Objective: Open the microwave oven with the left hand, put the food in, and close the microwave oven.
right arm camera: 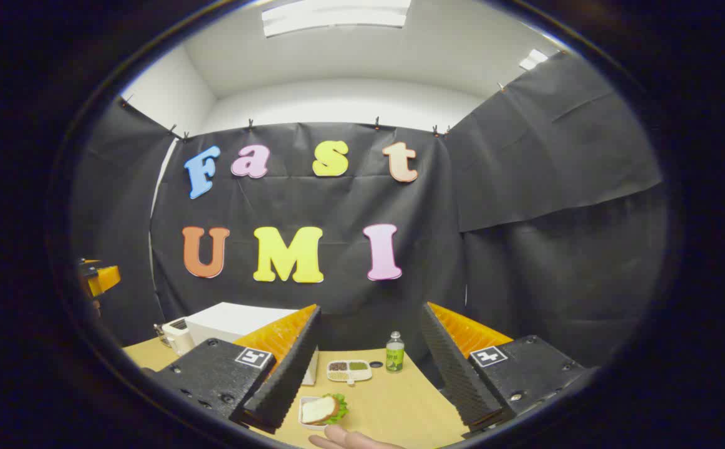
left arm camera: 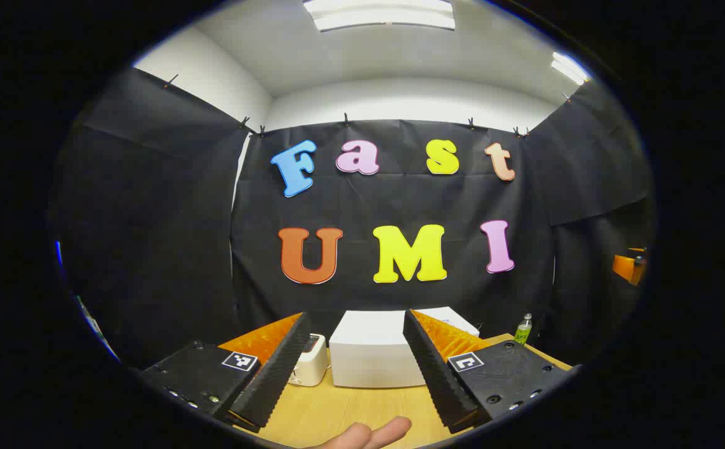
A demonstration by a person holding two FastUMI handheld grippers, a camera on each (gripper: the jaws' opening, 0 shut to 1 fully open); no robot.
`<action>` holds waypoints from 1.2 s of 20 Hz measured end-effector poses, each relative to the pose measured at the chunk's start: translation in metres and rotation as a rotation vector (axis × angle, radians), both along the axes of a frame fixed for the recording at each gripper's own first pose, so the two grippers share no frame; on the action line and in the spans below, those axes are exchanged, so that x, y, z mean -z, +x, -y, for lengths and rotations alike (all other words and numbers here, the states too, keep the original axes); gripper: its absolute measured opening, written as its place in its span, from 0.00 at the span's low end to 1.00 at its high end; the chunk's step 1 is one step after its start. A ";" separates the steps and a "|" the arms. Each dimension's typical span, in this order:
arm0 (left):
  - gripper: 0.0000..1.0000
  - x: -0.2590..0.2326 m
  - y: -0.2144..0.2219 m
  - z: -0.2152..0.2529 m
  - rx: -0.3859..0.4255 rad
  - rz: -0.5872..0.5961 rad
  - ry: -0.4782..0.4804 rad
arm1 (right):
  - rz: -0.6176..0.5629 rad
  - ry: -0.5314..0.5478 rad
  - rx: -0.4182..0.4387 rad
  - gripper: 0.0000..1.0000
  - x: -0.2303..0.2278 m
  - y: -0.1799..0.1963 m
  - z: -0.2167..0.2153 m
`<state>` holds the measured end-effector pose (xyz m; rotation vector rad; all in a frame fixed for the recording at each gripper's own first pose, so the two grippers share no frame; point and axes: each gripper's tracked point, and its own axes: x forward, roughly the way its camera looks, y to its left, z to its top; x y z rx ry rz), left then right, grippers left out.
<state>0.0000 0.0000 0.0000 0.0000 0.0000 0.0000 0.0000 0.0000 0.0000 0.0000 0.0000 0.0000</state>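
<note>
The white microwave oven (left arm camera: 371, 365) stands closed at the back of the wooden table (left arm camera: 350, 411), straight ahead of my left gripper (left arm camera: 356, 324), which is open, holds nothing and hangs well short of it. In the right gripper view the microwave (right arm camera: 231, 319) sits at the left. The food, a sandwich with lettuce on a small white plate (right arm camera: 323, 410), lies on the table just below and ahead of my open right gripper (right arm camera: 371, 312), near its left finger. The left gripper (right arm camera: 97, 277) shows as an orange part at the far left edge.
A small white appliance (left arm camera: 309, 368) stands left of the microwave. A green bottle (right arm camera: 394, 352), a white compartment tray of grains (right arm camera: 350, 370) and a small dark disc (right arm camera: 375, 363) sit at the back of the table. A person's fingertip (left arm camera: 371, 433) shows at the bottom edge.
</note>
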 end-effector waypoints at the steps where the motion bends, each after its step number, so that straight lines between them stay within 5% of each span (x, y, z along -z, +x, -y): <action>1: 0.95 0.002 -0.001 0.002 0.010 -0.006 -0.007 | 0.005 -0.003 0.007 1.00 -0.001 0.001 0.003; 14: 0.95 0.018 0.011 0.014 0.056 -0.041 -0.046 | 0.004 0.002 0.000 1.00 0.001 0.000 0.004; 15: 0.95 0.018 0.013 0.015 0.051 -0.037 -0.053 | 0.007 0.003 0.001 0.91 0.000 0.000 0.005; 16: 0.95 0.019 0.018 0.017 0.048 -0.034 -0.064 | 0.011 0.003 -0.001 1.00 0.000 0.000 0.005; 18: 0.95 0.027 0.027 0.024 0.055 -0.051 -0.089 | 0.022 -0.001 0.000 0.91 -0.001 0.000 0.006; 20: 0.95 0.033 0.037 0.033 0.060 -0.071 -0.119 | 0.039 -0.006 0.005 1.00 -0.004 -0.001 0.007; 24: 0.95 0.044 0.066 0.053 0.075 -0.062 -0.113 | 0.041 0.006 0.020 1.00 -0.001 0.002 0.012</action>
